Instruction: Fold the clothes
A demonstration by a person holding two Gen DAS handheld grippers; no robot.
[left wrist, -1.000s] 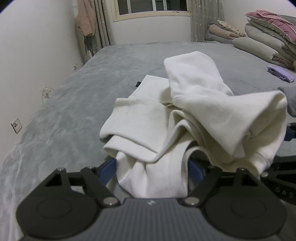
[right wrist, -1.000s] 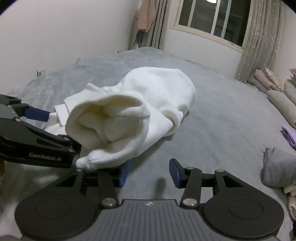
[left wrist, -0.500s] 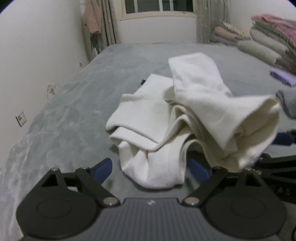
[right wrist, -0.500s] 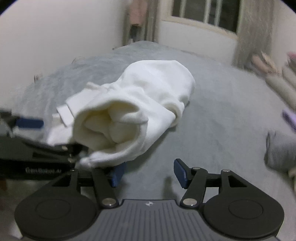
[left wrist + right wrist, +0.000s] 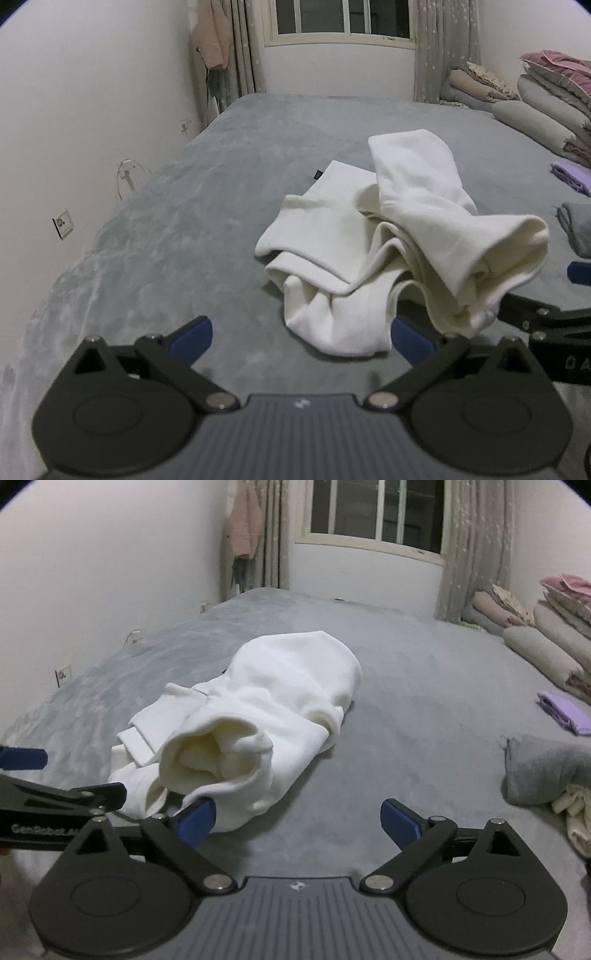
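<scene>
Lying rumpled on the grey plush bed (image 5: pixel 184 229): a cream-white fleece garment (image 5: pixel 399 236), bunched near both claws. Left claw (image 5: pixel 301 334) spread wide, empty; right claw (image 5: pixel 299 818) likewise released. Best to pinch two separate hem corners, lift apart, spread flat before any fold; avoid grabbing doubled layers.

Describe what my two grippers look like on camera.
Both match: the left gripper and right gripper have black linkage arms with silver pivot screws, round black discs, a ribbed grey body and blue pads. White lettering marks the left gripper's side in the right view.
</scene>
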